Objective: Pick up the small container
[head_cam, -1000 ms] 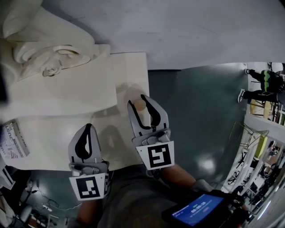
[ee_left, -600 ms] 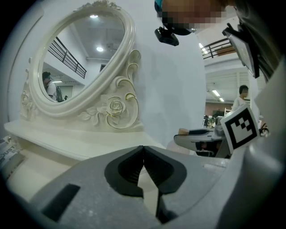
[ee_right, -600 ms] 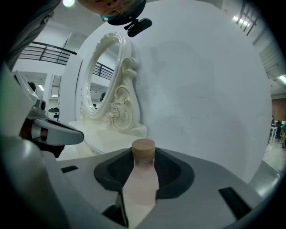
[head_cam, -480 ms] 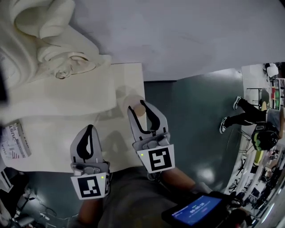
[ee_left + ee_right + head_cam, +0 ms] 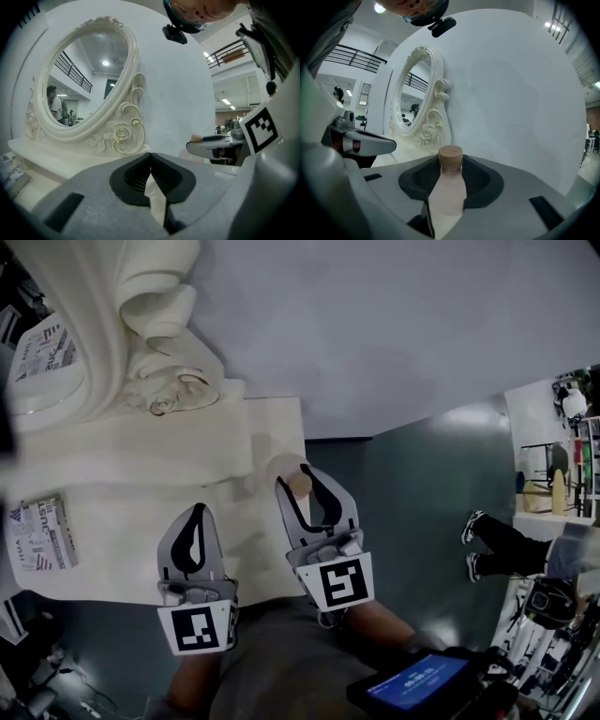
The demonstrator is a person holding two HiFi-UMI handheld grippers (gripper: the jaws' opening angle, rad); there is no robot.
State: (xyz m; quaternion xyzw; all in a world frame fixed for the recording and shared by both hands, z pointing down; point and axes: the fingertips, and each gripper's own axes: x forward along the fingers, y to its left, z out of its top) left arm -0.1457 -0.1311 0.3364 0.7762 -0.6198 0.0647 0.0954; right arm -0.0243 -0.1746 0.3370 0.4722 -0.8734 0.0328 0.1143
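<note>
- Tan-capped and frosted pink, the small container (image 5: 449, 187) stands upright in the right gripper (image 5: 298, 480), whose jaws are clamped on its body. Its base is hidden behind the gripper.
- In the head view only its cap shows, over the right edge of the cream tabletop (image 5: 112, 512). Whether it touches the top cannot be told.
- The left gripper (image 5: 195, 512) has its jaws together, with nothing in them.
- The ornate mirror (image 5: 89, 79) is cut off at the head view's upper left.
- Against a second ago the grip is unchanged, more of the mirror frame shows, and the walking person (image 5: 492, 545) sits lower at right.
</note>
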